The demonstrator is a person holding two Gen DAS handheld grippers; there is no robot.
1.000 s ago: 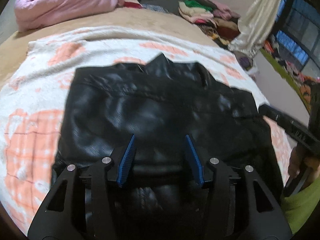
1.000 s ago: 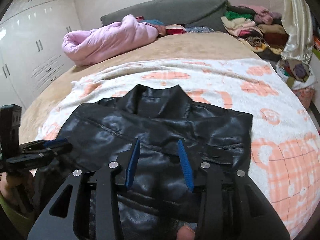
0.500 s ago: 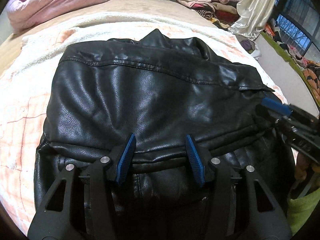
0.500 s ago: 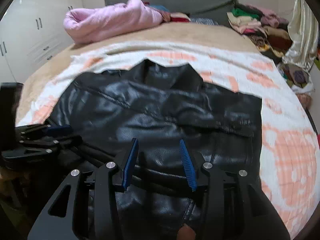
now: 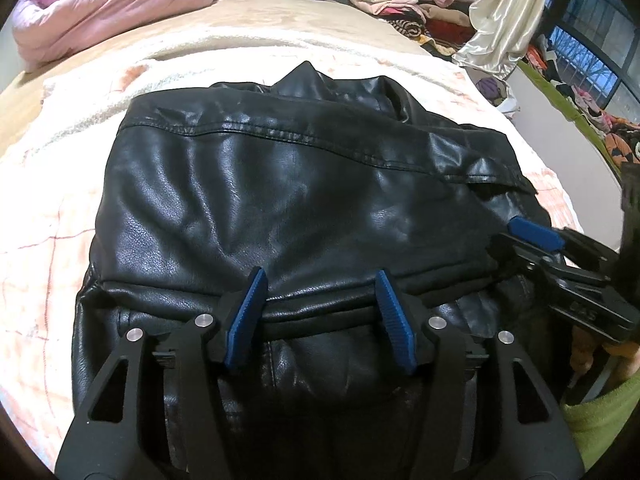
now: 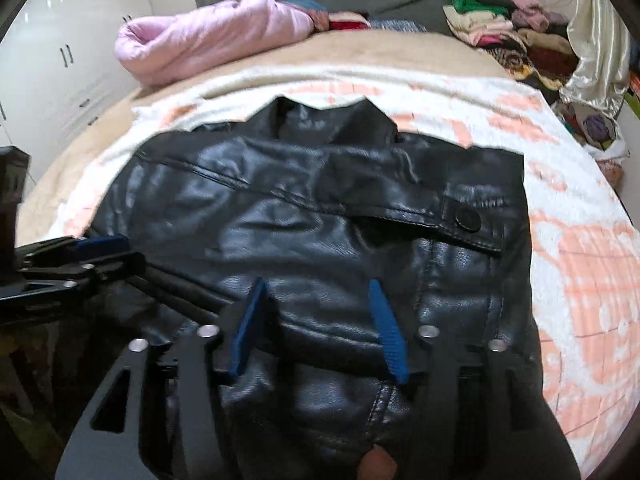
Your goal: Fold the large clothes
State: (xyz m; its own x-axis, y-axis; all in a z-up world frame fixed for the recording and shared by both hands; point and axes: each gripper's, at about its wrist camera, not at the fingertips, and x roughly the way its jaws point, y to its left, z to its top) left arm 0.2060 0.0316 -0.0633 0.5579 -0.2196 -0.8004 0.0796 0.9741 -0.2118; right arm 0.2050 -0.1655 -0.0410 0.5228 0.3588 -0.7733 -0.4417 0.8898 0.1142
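Left gripper point(image 5: 320, 312), right gripper point(image 6: 316, 324): black frames, blue ribbed pads, silver screws; green sleeve point(image 5: 600, 420).

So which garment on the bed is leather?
The black jacket, shiny and spread flat on the blanket; the pink coat behind is puffy and bundled.

One black leather jacket point(image 5: 280, 200) lies on one white blanket with orange checks point(image 6: 580, 280). Beyond the jacket sit one rolled pink quilt point(image 6: 208, 44) and one heap of folded clothes point(image 6: 512, 36). Two black grippers with blue pads, left point(image 5: 318, 312) and right point(image 6: 320, 324), flank the jacket's near edge.
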